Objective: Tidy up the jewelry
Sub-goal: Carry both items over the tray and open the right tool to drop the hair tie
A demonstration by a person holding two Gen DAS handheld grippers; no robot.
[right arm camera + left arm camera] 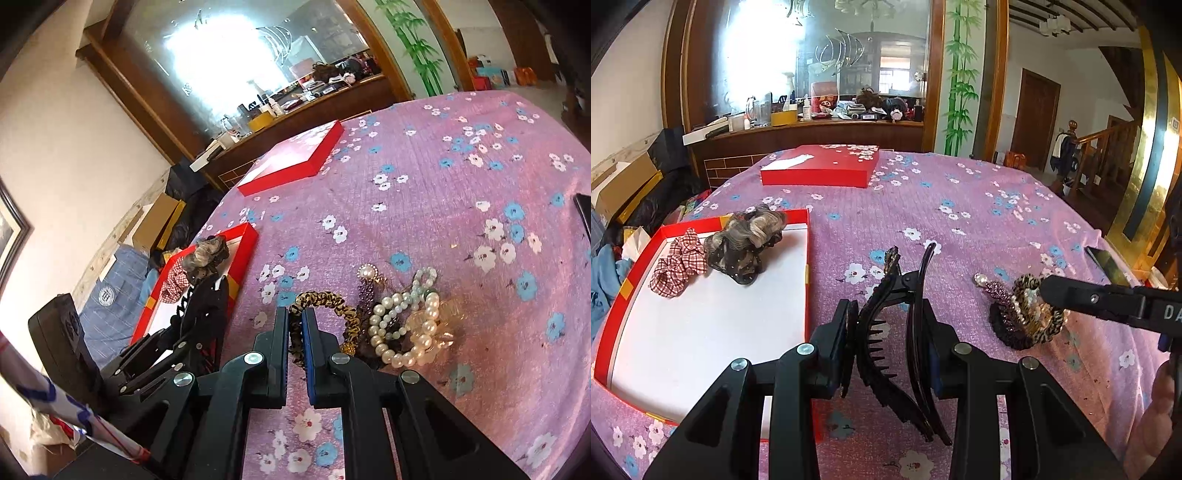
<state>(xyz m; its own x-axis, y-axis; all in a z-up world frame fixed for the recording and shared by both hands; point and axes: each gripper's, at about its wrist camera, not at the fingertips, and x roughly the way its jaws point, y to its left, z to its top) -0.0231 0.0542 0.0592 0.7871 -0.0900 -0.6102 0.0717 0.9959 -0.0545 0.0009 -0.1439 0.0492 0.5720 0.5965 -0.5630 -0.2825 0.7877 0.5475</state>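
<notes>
This is a lived-in home, a sitting or dining room. The bench [979, 206] wears a purple flowered cloth, and behind it a wood-framed glass partition [827, 55] stands over a ledge [820, 123] crowded with bottles, boxes and household clutter. A bamboo painting [960, 74] decorates the wall beside it, a wooden staircase [1104, 147] with a railing rises at the right, and a brown door [1034, 118] leads off beyond.

Black hair claw [905, 332] in left tool [888, 332]
</notes>
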